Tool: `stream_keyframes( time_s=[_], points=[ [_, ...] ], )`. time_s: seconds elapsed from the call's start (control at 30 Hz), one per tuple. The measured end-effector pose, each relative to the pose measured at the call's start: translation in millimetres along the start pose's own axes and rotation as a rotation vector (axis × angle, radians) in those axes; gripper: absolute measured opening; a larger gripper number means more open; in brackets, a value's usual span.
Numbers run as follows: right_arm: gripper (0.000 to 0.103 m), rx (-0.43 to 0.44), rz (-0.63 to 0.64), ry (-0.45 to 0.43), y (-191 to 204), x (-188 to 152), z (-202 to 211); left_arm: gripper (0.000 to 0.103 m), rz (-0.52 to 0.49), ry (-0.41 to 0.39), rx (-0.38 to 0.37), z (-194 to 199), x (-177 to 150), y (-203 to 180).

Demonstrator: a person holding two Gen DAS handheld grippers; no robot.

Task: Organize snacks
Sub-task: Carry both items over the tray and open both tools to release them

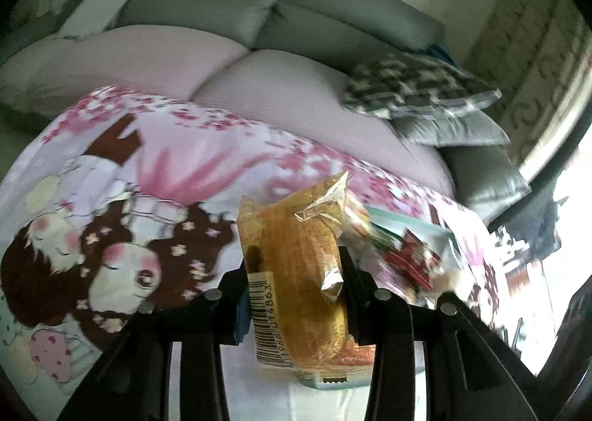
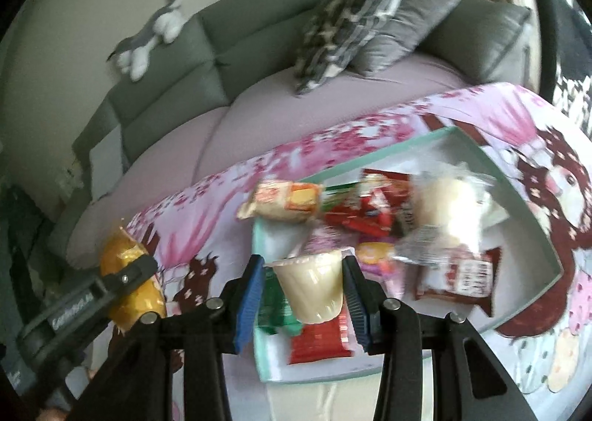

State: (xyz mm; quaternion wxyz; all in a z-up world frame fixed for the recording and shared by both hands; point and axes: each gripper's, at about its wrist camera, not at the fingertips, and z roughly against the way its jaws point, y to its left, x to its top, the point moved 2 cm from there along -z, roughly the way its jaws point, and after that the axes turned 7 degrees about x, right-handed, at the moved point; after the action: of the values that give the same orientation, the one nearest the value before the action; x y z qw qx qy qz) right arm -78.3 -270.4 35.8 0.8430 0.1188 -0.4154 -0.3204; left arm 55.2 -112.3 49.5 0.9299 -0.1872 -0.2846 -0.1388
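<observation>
Already the tray (image 2: 532,232) on the cartoon blanket (image 2: 207,206) holds a heap of packets — the sorting looks well along, with two snacks in the air. The left gripper (image 1: 296,295) is clenched on a wrapped cake (image 1: 296,273), at nine o'clock of the tray; the right gripper (image 2: 305,284) grasps a pudding cup (image 2: 312,288) over the tray's six o'clock edge. Blur smears the heap — labels unreadable, count uncertain.
</observation>
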Motion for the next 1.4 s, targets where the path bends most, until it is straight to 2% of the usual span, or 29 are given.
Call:
stream_keyframes(
  time_s=[0.17,0.33,0.6,0.87,1.07,1.17,1.23,1.37,1.4],
  points=[
    [0.046,-0.055,-0.087,-0.055,-38,11,20,0.041,-0.082,0.037,-0.065,-6,-12,-37],
    [0.046,-0.093,-0.123,-0.063,-59,14,31,0.041,-0.121,0.103,-0.139,-14,-25,-63],
    [0.046,-0.088,-0.107,-0.022,-58,10,20,0.041,-0.188,0.161,-0.123,-30,-40,-83],
    [0.046,-0.095,-0.079,0.035,-54,2,7,0.042,-0.188,0.187,-0.104,-39,-44,-81],
    [0.046,-0.138,-0.069,0.106,-58,-6,-7,0.042,-0.188,0.233,-0.08,-49,-48,-77],
    [0.046,-0.154,-0.067,0.138,-61,-10,-13,0.047,-0.179,0.249,-0.071,-50,-47,-75],
    [0.046,-0.159,-0.073,0.143,-63,-10,-13,0.058,-0.178,0.247,-0.062,-47,-46,-73],
    [0.047,-0.189,-0.052,0.16,-63,-12,-13,0.07,-0.18,0.206,-0.035,-33,-45,-65],
    [0.048,-0.193,-0.046,0.165,-62,-13,-14,0.076,-0.176,0.193,-0.017,-30,-44,-60]
  ],
)
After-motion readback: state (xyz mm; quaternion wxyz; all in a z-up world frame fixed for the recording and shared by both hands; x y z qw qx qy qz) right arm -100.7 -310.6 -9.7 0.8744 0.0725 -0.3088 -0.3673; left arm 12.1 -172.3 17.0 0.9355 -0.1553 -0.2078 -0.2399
